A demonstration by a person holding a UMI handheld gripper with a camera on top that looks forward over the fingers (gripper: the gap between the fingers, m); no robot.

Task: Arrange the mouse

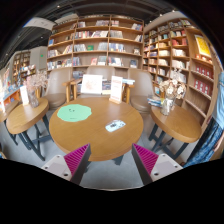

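Observation:
A round wooden table [95,138] stands just beyond my fingers. A small white and grey mouse [115,125] lies on its right half. A round green mat [74,113] lies on its left half. My gripper [111,160] hovers short of the table's near edge, well back from the mouse. Its two fingers, with magenta pads [76,157], stand wide apart with nothing between them.
Wooden chairs [60,85] ring the far side of the table. More wooden tables stand at the left [22,115] and right [180,120]. Tall bookshelves [95,45] fill the back wall and right side. Upright cards [92,84] stand on a table behind.

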